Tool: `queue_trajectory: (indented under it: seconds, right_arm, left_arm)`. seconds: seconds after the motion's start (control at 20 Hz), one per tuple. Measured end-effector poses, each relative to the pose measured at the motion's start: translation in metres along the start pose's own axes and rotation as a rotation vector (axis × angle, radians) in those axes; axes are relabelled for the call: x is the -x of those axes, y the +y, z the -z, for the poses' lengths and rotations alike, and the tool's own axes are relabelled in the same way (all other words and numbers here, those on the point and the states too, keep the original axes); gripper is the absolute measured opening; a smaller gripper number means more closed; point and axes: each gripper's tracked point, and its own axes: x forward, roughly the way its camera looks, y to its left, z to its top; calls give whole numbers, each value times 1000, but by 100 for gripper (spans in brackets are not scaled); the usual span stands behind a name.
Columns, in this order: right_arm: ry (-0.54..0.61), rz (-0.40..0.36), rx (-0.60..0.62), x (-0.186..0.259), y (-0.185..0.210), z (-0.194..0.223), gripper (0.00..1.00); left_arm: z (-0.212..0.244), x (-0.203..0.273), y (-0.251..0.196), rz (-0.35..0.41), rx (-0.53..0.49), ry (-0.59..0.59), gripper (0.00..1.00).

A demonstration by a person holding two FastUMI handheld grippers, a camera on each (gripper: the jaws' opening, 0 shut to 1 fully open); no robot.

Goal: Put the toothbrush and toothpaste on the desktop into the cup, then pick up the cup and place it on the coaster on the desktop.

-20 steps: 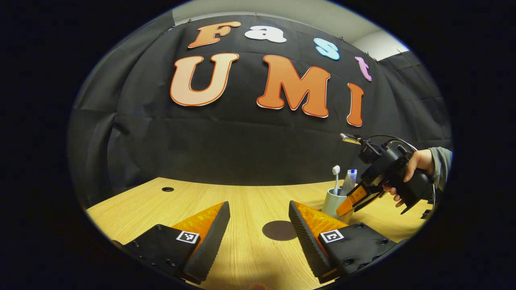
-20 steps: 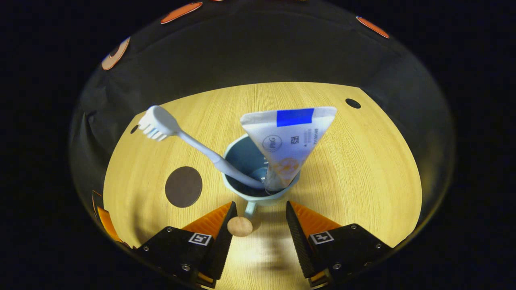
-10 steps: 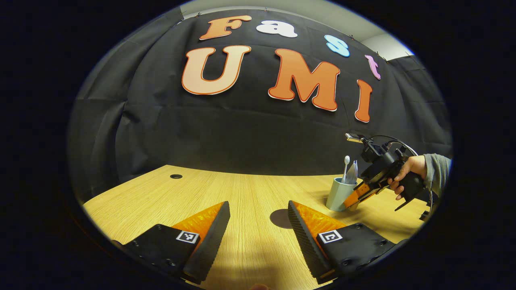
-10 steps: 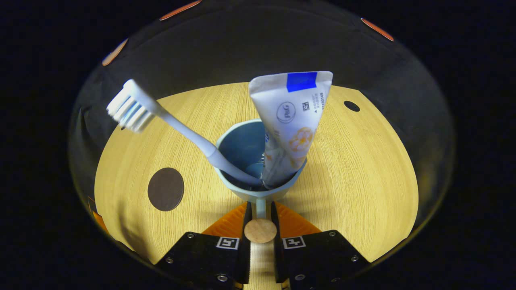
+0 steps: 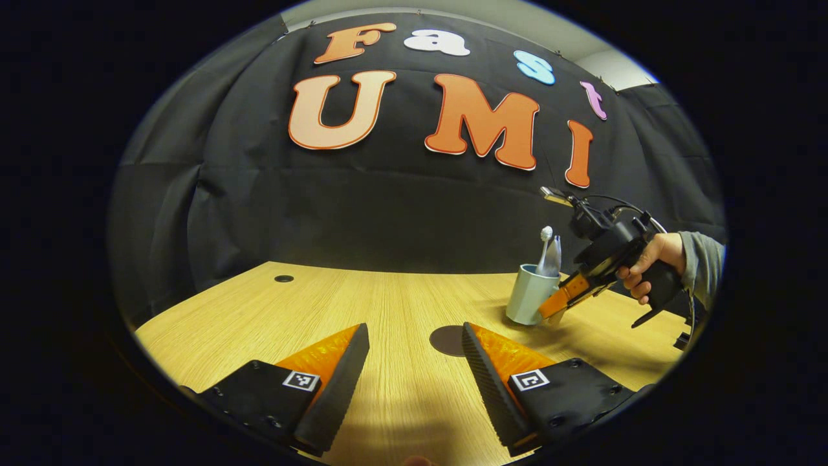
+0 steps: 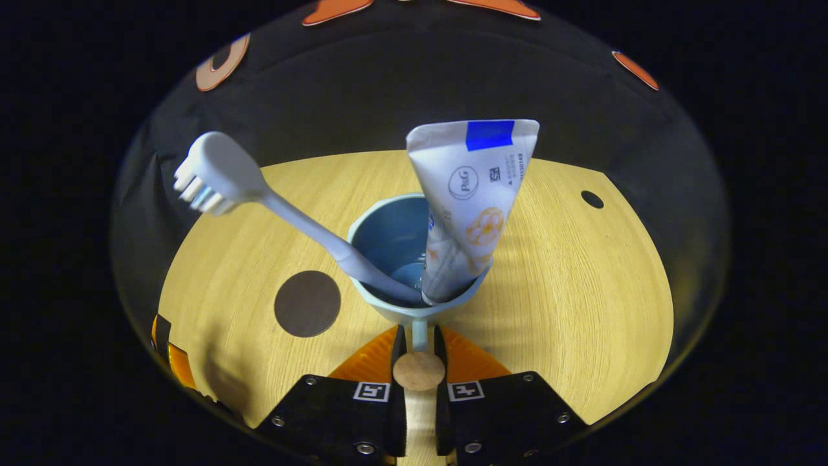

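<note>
In the right gripper view, the right claw (image 6: pixel 418 343) is clenched on the cup (image 6: pixel 388 243) by its handle (image 6: pixel 419 336), both fingers (image 6: pixel 370 356) pressing the thin handle from either side, with a round wooden knob at the handle's near end. The cup is pale blue and holds the toothbrush (image 6: pixel 259 197), which leans out to the left with its bristled head up, and the toothpaste (image 6: pixel 475 188), which stands cap down with its flat crimped end uppermost. The coaster (image 6: pixel 307 303), a dark round disc, lies on the wooden surface (image 6: pixel 582 291) to the left of the cup, apart from it.

In the left gripper view, the left claw (image 5: pixel 414 349) is released, its fingers wide apart above the surface (image 5: pixel 291 310), holding nothing. The coaster (image 5: pixel 446 340) lies just ahead of it, partly behind one finger. Farther off to the right, a hand (image 5: pixel 647 265) holds the right claw (image 5: pixel 550 310) against the cup (image 5: pixel 527 294), from which the toothbrush (image 5: pixel 545 243) and toothpaste (image 5: pixel 554 255) stick up. Whether the cup's base touches the surface I cannot tell.
</note>
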Motion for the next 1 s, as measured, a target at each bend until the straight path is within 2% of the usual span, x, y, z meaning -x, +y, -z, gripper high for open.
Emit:
queue_trajectory:
  seconds: [0.5,0.8,1.0]
  right_arm:
    - [-21,-111,122,-2,5,-5,18]
    - [28,-143,167,4,1,-9,18]
    - [68,-137,187,4,-1,-5,18]
  left_arm:
    - [1,1,6,-47,16,3,93]
    - [0,-1,10,-107,39,8,92]
    - [1,0,8,-132,63,18,92]
